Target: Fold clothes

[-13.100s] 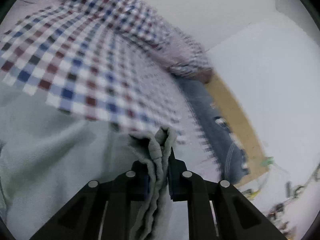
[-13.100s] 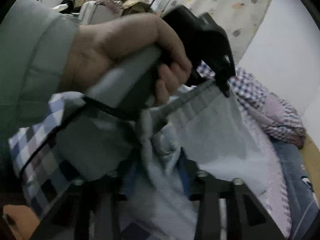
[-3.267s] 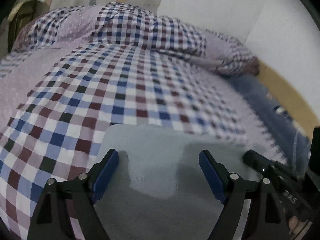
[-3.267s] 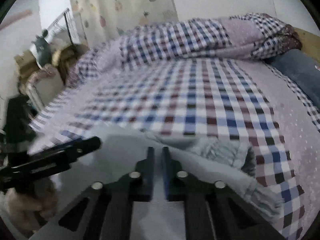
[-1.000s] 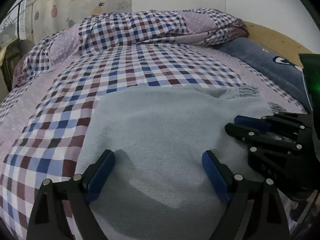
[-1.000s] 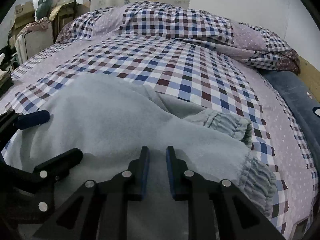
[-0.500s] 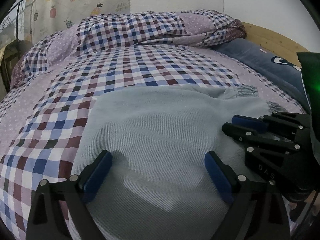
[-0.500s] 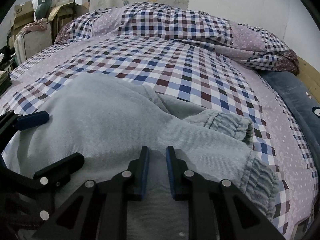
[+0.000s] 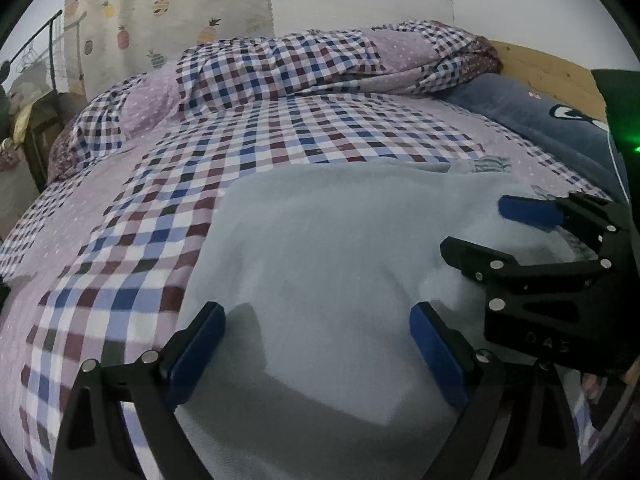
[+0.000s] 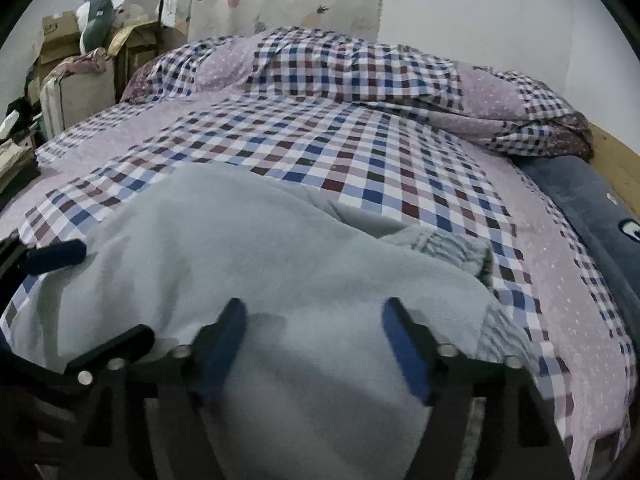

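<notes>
A pale grey-blue sweatshirt [image 9: 320, 232] lies folded over on the checked bedsheet [image 9: 280, 136]. My left gripper [image 9: 316, 332] hovers open just above its near part, with nothing between the blue pads. In the right wrist view the same sweatshirt [image 10: 248, 248] fills the foreground, a ribbed cuff [image 10: 452, 250] sticking out on its right side. My right gripper [image 10: 314, 320] is open over the cloth and holds nothing. Each gripper shows in the other's view: the right gripper [image 9: 492, 232] at the sweatshirt's right edge, the left gripper [image 10: 80, 300] at its left edge.
A rumpled checked duvet [image 10: 360, 64] is heaped along the far side of the bed. A dark blue pillow [image 10: 592, 208] and a wooden bed frame [image 9: 548, 68] lie to the right. Cardboard boxes and a plush toy [image 10: 96, 12] stand beyond the bed's left side.
My right gripper, shut half a second ago, has opened wide above the sweatshirt. The left gripper has stayed open and barely moved. The sweatshirt lies as before.
</notes>
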{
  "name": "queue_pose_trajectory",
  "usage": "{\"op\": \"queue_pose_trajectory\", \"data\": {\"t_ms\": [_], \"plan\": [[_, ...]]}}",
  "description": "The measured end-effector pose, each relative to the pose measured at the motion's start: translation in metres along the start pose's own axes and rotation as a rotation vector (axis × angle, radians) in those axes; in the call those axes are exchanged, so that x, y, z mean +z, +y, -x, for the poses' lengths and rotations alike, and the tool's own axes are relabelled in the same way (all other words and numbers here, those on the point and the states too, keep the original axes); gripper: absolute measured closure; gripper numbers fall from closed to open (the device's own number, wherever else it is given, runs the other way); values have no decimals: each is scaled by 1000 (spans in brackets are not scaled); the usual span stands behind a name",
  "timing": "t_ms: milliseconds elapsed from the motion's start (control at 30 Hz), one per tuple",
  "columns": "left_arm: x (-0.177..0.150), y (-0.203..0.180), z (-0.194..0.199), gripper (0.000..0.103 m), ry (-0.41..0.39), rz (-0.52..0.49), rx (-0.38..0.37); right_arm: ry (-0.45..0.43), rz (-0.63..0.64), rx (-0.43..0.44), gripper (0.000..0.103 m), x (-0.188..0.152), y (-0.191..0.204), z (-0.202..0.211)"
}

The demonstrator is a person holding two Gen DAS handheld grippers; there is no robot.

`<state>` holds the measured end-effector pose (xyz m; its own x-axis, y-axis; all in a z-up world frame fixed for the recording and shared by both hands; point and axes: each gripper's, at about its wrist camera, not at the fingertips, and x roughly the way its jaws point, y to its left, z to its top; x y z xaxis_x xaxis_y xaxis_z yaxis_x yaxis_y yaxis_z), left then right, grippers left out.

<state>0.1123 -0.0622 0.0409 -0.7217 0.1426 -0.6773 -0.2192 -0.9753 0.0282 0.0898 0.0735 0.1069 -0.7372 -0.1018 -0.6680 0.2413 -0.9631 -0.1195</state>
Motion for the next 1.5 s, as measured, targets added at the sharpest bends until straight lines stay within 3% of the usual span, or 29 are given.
{"op": "queue_pose_trajectory", "data": {"t_ms": [200, 433, 667, 867, 1000, 1167, 1267, 1433, 1500], "plan": [[-26, 16, 39, 7, 23, 73, 14, -26, -24, -11, 20, -24, 9, 38], [-66, 21, 66, 7, 86, 70, 53, -68, 39, -37, 20, -51, 26, 82], [-84, 30, 66, 7, 156, 118, -22, 40, 28, 13, 20, -69, 31, 63], [-92, 32, 75, 7, 153, 114, -9, 30, -14, 33, 20, -74, 25, 69], [-93, 49, 94, 7, 107, 192, -35, 16, -31, 32, 18, -80, 23, 84], [-99, 83, 112, 7, 42, 389, -127, 3, -52, 34, 17, -89, 20, 104], [-111, 105, 105, 7, 64, 531, -215, -30, -24, 27, 16, -93, 26, 118], [-134, 131, 73, 7, 138, 816, -488, -114, 77, 5, 14, -101, 50, 138], [-138, 132, 64, 7, 141, 871, -567, -141, 147, -10, 13, -105, 64, 141]]}}
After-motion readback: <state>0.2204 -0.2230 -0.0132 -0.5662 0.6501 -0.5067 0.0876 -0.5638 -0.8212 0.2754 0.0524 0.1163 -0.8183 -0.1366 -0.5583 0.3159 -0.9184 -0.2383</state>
